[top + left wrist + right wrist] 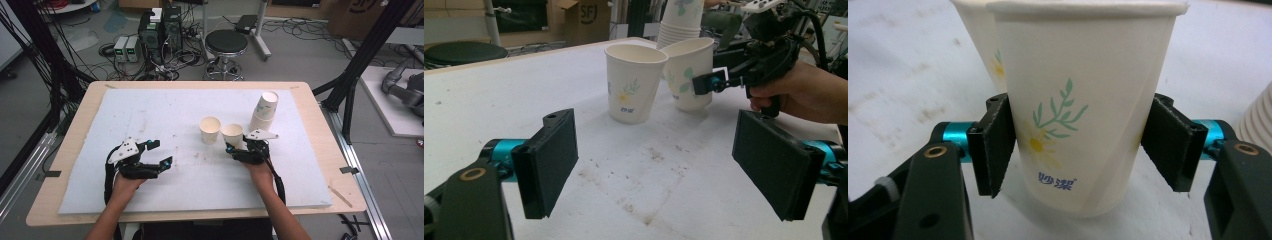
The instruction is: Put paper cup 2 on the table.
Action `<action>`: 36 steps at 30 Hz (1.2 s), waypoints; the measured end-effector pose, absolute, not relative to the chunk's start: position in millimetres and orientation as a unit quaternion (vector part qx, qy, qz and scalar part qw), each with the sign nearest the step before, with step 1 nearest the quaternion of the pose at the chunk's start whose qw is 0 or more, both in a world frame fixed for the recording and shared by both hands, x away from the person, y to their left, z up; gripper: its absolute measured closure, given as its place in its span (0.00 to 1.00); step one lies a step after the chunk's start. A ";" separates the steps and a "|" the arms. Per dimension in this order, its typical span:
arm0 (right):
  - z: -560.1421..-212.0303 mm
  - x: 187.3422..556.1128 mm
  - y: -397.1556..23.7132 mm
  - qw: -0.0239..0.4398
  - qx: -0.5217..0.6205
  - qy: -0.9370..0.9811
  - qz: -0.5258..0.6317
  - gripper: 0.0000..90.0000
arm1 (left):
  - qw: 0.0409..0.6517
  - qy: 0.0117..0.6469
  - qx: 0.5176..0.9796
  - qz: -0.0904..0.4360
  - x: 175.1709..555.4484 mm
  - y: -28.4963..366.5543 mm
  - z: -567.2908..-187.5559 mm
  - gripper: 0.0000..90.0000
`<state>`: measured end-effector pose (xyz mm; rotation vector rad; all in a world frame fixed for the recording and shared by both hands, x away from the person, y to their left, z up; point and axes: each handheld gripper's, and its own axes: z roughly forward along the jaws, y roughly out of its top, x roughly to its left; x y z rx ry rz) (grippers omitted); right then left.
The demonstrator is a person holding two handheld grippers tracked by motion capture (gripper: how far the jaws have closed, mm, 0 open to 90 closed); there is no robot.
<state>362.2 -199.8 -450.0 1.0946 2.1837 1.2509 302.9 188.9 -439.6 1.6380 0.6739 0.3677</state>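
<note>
Nearest, left gripper idles w/ jaws open on nothing; right gripper has jaws clamped on tilted white paper cup w/ daisy print — keep squeeze light, level it, set down beside upright second paper cup, clear of cup stack beyond.

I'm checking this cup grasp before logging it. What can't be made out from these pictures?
- Held cup: whether its base rests on the table or is lifted; right gripper view, bottom edge unclear.
- Second cup: mostly hidden behind the held cup, right gripper view.
- Cup stack: top cut off, left gripper view.
- Right gripper: its jaws are too small in the high view.
</note>
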 end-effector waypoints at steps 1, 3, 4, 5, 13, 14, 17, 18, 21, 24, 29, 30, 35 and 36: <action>-450.0 362.4 -199.7 0.196 0.392 0.781 0.446 0.37 | 0.618 0.294 0.711 0.160 302.7 188.8 -439.6 0.20; -449.8 362.6 -201.1 0.198 0.392 0.785 0.438 0.37 | 0.617 0.295 0.712 0.160 302.7 189.3 -439.6 0.20; -449.7 361.9 -201.7 0.199 0.392 0.789 0.429 0.36 | 0.616 0.295 0.712 0.159 302.7 189.5 -439.6 0.20; -449.9 361.5 -202.8 0.203 0.387 0.794 0.423 0.36 | 0.616 0.295 0.713 0.160 302.9 189.8 -439.6 0.20; -450.6 354.4 -210.4 0.205 0.371 0.813 0.398 0.36 | 0.613 0.301 0.713 0.158 303.3 190.3 -440.2 0.21; -450.6 354.6 -210.9 0.203 0.370 0.814 0.399 0.35 | 0.613 0.301 0.713 0.158 303.4 190.4 -440.3 0.21; -450.5 354.5 -211.4 0.202 0.366 0.814 0.402 0.30 | 0.612 0.301 0.714 0.158 304.0 190.6 -440.6 0.21; -450.4 354.4 -212.1 0.200 0.369 0.813 0.404 0.25 | 0.613 0.302 0.713 0.156 304.0 190.8 -440.7 0.20; -449.0 353.6 -218.5 0.192 0.379 0.806 0.413 0.23 | 0.612 0.305 0.713 0.155 303.9 191.7 -440.6 0.20; -444.9 349.6 -227.2 0.190 0.375 0.803 0.422 0.23 | 0.612 0.306 0.713 0.155 304.2 192.8 -440.6 0.20; -435.9 336.8 -243.8 0.189 0.366 0.802 0.432 0.23 | 0.611 0.312 0.711 0.157 304.1 195.6 -439.8 0.20; -434.4 332.8 -247.6 0.190 0.365 0.801 0.435 0.23 | 0.611 0.313 0.709 0.159 304.1 196.2 -439.5 0.20; -429.0 313.4 -265.2 0.202 0.355 0.796 0.446 0.23 | 0.614 0.318 0.703 0.165 304.3 199.8 -436.4 0.20; -427.2 309.7 -269.1 0.207 0.354 0.793 0.451 0.23 | 0.615 0.319 0.702 0.167 304.3 200.5 -435.4 0.20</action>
